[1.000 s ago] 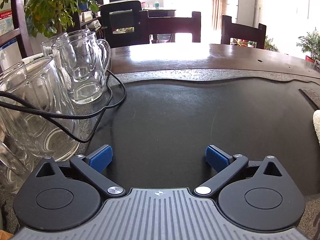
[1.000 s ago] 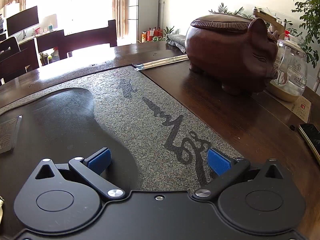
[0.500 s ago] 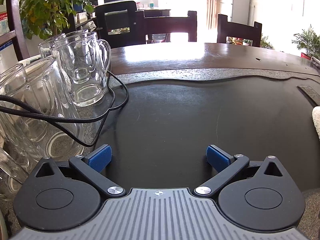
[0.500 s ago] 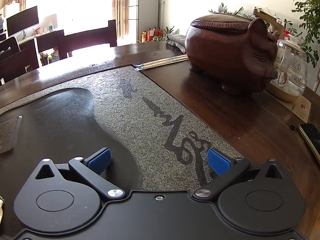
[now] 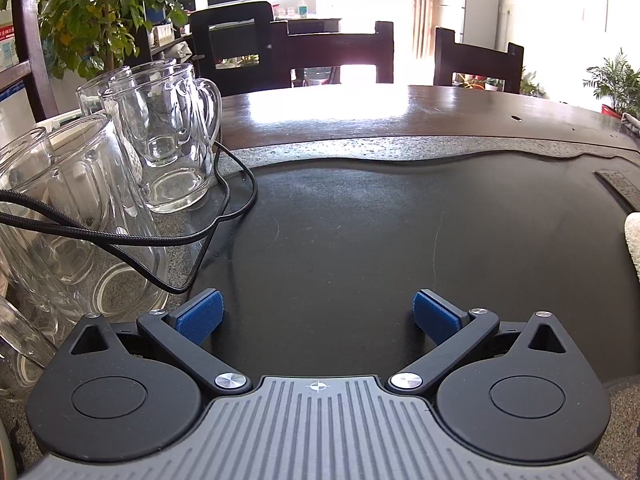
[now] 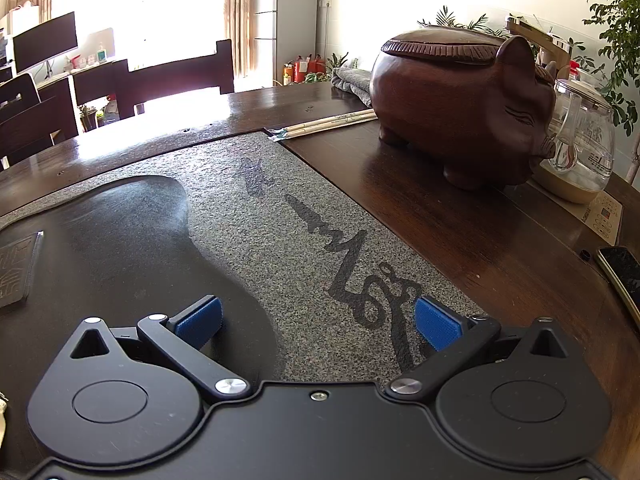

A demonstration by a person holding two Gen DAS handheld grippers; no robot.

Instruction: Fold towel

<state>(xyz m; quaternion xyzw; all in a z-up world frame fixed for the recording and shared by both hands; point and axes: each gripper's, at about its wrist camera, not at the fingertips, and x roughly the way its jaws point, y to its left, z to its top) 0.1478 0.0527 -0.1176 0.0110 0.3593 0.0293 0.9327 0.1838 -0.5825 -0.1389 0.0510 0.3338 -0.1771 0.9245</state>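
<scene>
Dark worktop (image 5: pixel 360 240) lies bare; both jaws gape empty. Towel (image 5: pixel 634 240) peeks at three o'clock; reaching it comes next.

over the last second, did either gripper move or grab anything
The left gripper shifted slightly: its view slid a little to the right, so the glass mugs and the towel edge sit further right in frame. Nothing was grabbed or released. The right gripper did not move; both remain open and empty over the dark mat.
</scene>
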